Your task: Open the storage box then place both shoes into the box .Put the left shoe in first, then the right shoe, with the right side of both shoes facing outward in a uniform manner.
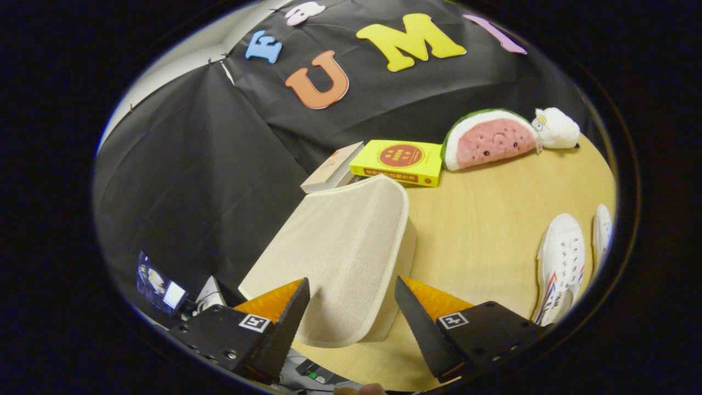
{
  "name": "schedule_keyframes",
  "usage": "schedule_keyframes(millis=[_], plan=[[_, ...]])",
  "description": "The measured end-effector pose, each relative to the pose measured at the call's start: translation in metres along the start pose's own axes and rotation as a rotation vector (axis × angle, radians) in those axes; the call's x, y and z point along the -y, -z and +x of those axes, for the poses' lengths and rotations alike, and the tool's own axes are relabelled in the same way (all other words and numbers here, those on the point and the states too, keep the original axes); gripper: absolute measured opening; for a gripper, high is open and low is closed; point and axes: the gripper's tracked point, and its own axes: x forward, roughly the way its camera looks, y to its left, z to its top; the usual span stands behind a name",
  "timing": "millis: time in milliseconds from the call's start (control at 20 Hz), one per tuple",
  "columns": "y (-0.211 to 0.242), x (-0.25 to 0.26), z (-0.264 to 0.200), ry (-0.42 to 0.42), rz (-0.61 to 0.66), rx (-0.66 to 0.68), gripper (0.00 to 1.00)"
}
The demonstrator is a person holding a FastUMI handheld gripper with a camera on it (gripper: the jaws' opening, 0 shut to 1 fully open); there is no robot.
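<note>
Storage box (343, 252) lay on the desk (493, 230) just ahead of our fingers (285, 323), its pale mesh lid seemingly down, so we judged the opening step was in hand and not yet done. Our gripper (351, 318) hung with its fingers apart, nothing pinched, and the near edge of the lid showed between them. The two white shoes (562, 263) waited side by side on the desk well off to the right of the box, untouched. To open it well, we reckoned we should catch the piped rim at the near edge, close on that thin lip alone, and lift in an arc about the far side so the soft box would not drag toward the books (397, 162) and the watermelon plush (488, 140) beyond it.
</note>
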Motion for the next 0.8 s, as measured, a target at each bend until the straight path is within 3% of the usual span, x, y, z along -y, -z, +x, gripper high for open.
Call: schedule_keyframes(millis=[300, 450, 600, 650, 800], plan=[[0.006, 0.000, 0.019, -0.073, 0.177, -0.064, 0.95], [0.001, -0.001, 0.021, -0.088, 0.208, -0.073, 0.93], [-0.006, 0.003, 0.005, -0.093, 0.237, -0.070, 0.80], [-0.011, 0.009, 0.000, -0.085, 0.237, -0.049, 0.80], [-0.015, 0.010, -0.009, -0.077, 0.227, -0.056, 0.30]])
